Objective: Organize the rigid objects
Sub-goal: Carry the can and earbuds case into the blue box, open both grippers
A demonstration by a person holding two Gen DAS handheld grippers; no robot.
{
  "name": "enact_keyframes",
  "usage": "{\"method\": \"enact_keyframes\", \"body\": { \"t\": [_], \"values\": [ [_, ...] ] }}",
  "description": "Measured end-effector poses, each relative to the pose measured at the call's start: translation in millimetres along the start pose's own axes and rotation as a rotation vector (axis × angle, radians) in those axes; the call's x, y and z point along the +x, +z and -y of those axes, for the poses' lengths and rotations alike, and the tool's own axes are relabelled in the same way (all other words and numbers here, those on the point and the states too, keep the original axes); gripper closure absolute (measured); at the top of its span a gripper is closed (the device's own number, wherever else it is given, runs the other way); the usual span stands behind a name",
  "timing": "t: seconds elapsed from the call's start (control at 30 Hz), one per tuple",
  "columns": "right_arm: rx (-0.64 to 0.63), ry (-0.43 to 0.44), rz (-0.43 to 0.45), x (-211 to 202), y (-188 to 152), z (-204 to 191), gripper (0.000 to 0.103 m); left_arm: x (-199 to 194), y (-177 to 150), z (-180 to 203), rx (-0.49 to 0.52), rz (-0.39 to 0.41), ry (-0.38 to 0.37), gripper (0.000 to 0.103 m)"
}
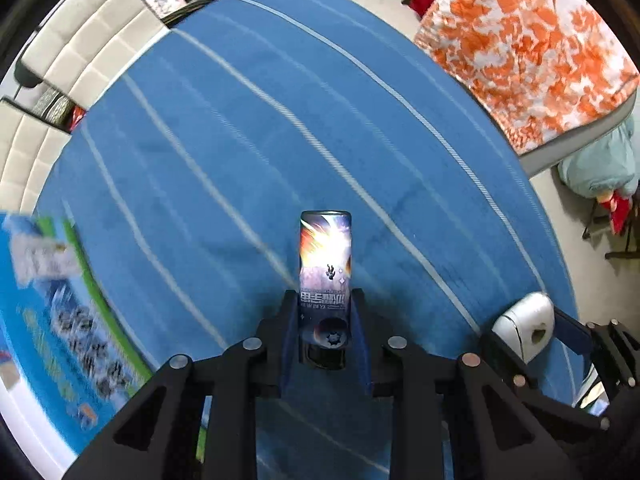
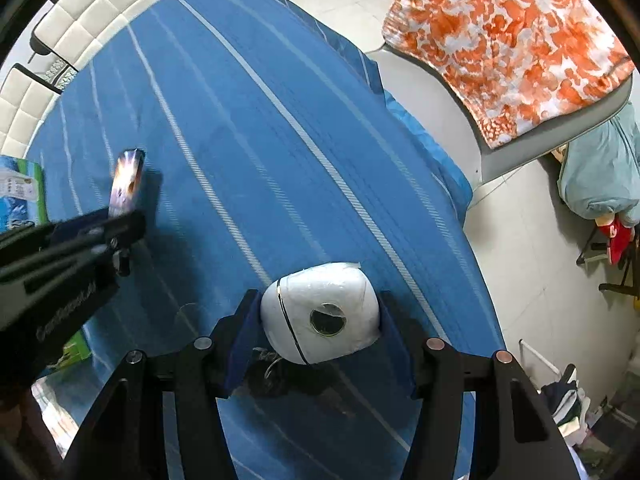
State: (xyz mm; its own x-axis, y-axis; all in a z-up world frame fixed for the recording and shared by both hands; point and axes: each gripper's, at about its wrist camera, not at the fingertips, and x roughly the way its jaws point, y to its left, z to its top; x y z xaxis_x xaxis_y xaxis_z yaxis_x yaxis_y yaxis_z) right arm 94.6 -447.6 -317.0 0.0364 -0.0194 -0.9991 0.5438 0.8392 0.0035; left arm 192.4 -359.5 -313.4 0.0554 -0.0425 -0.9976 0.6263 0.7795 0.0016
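Blue striped cloth [image 1: 248, 128] covers the whole work surface, pale lines running away from both cameras. White tufted seats [image 1: 60, 64] sit along its far left edge. Orange-and-white floral blanket [image 2: 516, 36] drapes a grey ledge to the right, across a strip of tiled floor [image 2: 520, 264]. Teal bundle [image 2: 600, 176] hangs below that ledge.

Blue-green box [image 1: 52, 312] lies flat on the cloth at the left edge, blurred in the left view.

Right gripper [image 2: 320, 320]: clamped on a white roll [image 2: 320, 312], plastic-wrapped, core hole facing the camera, dark band round its left part. Blue pads touch it on both sides. Roll is held above the cloth; a shadow sits under it. Left view shows the same roll [image 1: 524, 326] at its lower right, between the right gripper's fingers [image 1: 574, 334].

Left gripper [image 1: 326, 320]: closed narrow on a slim can [image 1: 325, 264], gripped at the end near the camera, the rest sticking out forward past the fingertips. Print is a bright burst on dark. Right view shows the can [image 2: 127, 182] at far left, poking from the left gripper [image 2: 120, 220], clear of the cloth, just beside the box [image 2: 20, 192].

Can and roll are well apart.
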Motion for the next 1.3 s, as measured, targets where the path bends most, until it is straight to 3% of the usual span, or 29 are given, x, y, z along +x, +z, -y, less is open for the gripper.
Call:
{"method": "enact_keyframes", "body": {
  "t": [0.33, 0.67, 1.0, 1.3],
  "values": [
    [-0.073, 0.035, 0.105, -72.5, -18.0, -33.7, 0.042, -97.2, -42.4, -27.8, -0.111, 0.212, -0.035, 0.080],
    [-0.216, 0.147, 0.248, -175.9, -43.6, -112.9, 0.042, -195.5, -117.0, -105.0, -0.265, 0.397, -0.020, 0.080],
    [-0.420, 0.242, 0.350, -244.1, -86.4, -229.0, 0.042, -252.8, -212.6, -191.3, -0.474, 0.502, 0.100, 0.080],
    [-0.522, 0.247, 0.398, -269.0, -115.1, -282.3, 0.042, -279.4, -252.8, -221.7, -0.551, 0.558, 0.140, 0.080]
  ]
}}
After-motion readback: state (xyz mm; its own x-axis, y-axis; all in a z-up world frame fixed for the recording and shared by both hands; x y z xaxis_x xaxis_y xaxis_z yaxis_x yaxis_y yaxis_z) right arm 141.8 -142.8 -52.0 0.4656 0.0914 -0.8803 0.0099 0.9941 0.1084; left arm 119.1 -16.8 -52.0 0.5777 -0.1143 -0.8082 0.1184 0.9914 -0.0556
